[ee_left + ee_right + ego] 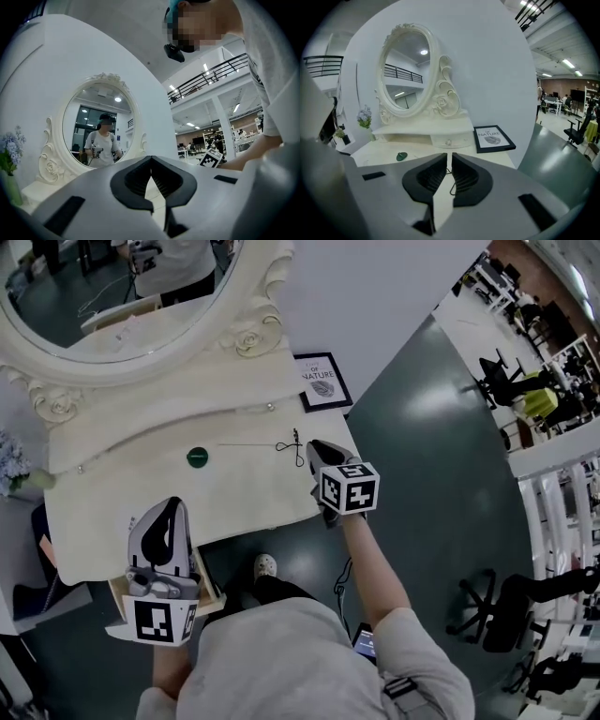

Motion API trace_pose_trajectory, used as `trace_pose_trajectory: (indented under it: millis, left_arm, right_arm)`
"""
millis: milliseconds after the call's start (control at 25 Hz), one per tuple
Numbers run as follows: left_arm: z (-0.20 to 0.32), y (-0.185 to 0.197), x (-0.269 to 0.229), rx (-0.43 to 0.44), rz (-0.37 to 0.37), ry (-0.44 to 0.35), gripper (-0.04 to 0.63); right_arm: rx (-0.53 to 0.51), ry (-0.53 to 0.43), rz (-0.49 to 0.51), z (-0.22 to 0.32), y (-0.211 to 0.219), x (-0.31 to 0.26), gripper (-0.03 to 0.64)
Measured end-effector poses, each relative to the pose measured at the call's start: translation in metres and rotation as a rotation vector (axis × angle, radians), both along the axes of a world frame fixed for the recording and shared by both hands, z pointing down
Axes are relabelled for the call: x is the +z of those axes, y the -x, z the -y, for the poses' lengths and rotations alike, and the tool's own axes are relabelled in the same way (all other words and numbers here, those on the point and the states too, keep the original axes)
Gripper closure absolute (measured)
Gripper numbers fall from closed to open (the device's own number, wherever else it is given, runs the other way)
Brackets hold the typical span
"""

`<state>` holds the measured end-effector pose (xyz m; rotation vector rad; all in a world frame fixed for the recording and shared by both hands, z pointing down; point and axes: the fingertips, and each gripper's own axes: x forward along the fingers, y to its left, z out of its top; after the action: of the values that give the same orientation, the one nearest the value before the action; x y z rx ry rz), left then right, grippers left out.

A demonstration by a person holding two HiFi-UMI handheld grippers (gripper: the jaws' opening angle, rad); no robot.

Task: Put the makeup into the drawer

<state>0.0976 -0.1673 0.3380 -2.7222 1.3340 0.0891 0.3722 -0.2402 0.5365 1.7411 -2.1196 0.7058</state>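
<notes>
The makeup, a small round green compact (197,457) (401,156), lies on the cream vanity top (141,493), to the left of my right gripper. My right gripper (317,448) (449,157) hovers near the table's right end, its jaws nearly together with nothing between them. My left gripper (174,507) (151,159) is shut and empty at the table's front left edge, above an open wooden drawer (214,592). The left gripper view looks up at the mirror and does not show the compact.
A thin dark cord (286,445) lies on the top just ahead of my right gripper. A framed print (323,381) (492,138) leans against the wall at right. An oval mirror (122,296), a shelf with small knobbed drawers (448,140) and flowers (364,117) stand behind.
</notes>
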Motion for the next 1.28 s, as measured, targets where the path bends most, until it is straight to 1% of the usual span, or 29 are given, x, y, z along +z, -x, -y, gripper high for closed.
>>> trace_pose_trajectory:
  millis: [200,360,400,440,480,800,920,1200,1280]
  left_arm:
    - [0.000,0.000,0.005,-0.060,0.012,0.009,0.581]
    - [-0.001,0.005,0.009,-0.104,0.023,0.018,0.581]
    - [-0.001,0.006,0.010,-0.116,0.025,0.021,0.581]
    - [-0.001,0.008,0.011,-0.127,0.026,0.024,0.581]
    - [-0.001,0.009,0.012,-0.138,0.027,0.026,0.580]
    - [0.000,0.014,0.018,-0.197,0.043,0.039,0.581]
    - [-0.001,0.016,0.019,-0.210,0.053,0.040,0.581]
    - [-0.003,0.024,0.018,-0.228,0.055,0.036,0.581]
    - [-0.003,0.026,0.016,-0.230,0.052,0.036,0.580]
  right_arm:
    - [-0.072,0.098,-0.018,0.016,0.001,0.038,0.589]
    - [-0.118,0.149,-0.043,0.026,0.002,0.061,0.586]
    - [-0.129,0.161,-0.048,0.029,0.002,0.066,0.564]
    - [-0.141,0.173,-0.050,0.031,0.003,0.071,0.521]
    - [-0.150,0.185,-0.052,0.033,0.003,0.076,0.508]
    - [-0.163,0.253,-0.074,0.044,0.002,0.102,0.506]
    - [-0.163,0.256,-0.075,0.045,0.003,0.107,0.500]
    - [-0.135,0.255,0.010,0.047,0.006,0.108,0.541]
    - [-0.126,0.234,0.015,0.047,0.006,0.103,0.549]
